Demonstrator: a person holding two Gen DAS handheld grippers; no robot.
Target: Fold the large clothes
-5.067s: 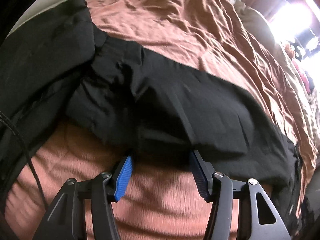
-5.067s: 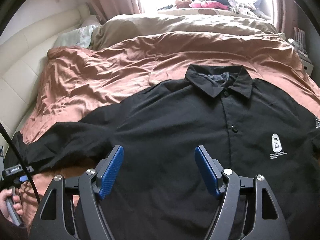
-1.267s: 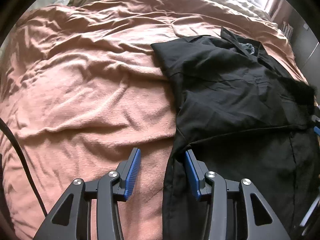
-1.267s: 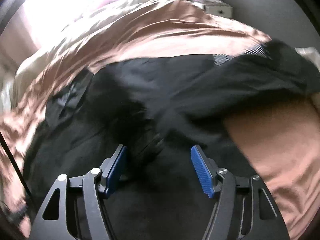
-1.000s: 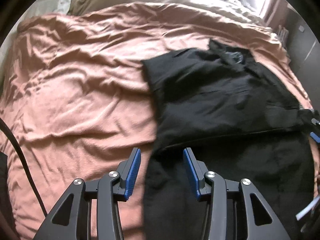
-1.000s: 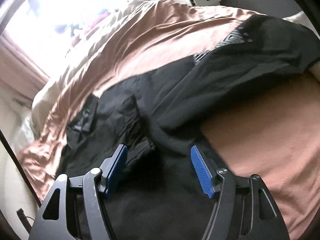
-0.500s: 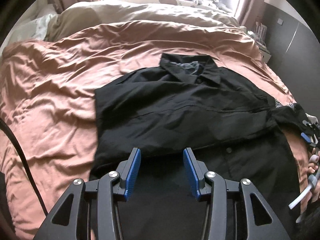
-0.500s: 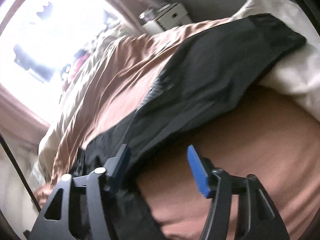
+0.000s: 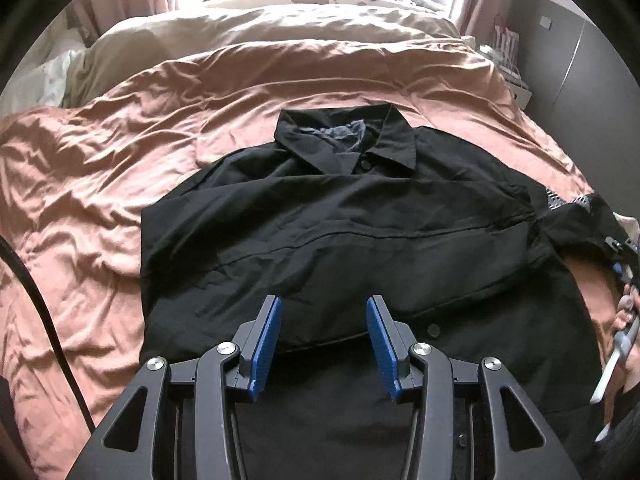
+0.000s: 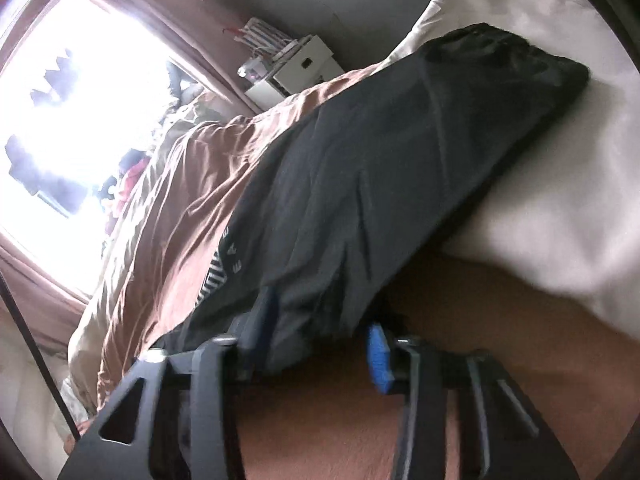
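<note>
A black button-up shirt [image 9: 340, 240] lies collar-up on the pink-brown bedspread [image 9: 100, 200]. Its left sleeve is folded across the chest. My left gripper [image 9: 323, 320] is open and empty, hovering above the shirt's lower front. In the right wrist view the shirt's right sleeve [image 10: 400, 160] stretches away from me over the bed's edge. My right gripper [image 10: 320, 324] is open, with its blue pads on either side of the sleeve's near end. The view is blurred, so I cannot tell whether the pads touch the cloth. The right gripper also shows at the left wrist view's right edge [image 9: 618, 264].
A beige duvet [image 9: 280, 28] and pillows lie beyond the shirt near a bright window. A white sheet [image 10: 560, 160] hangs under the sleeve at the bed's right side. A small white cabinet [image 10: 292, 68] stands by the grey wall. A black cable [image 9: 48, 320] runs at left.
My left gripper has let go of the folded left sleeve and swung to the shirt's middle. My right gripper has moved down to the right sleeve, its jaws now around the sleeve's near end.
</note>
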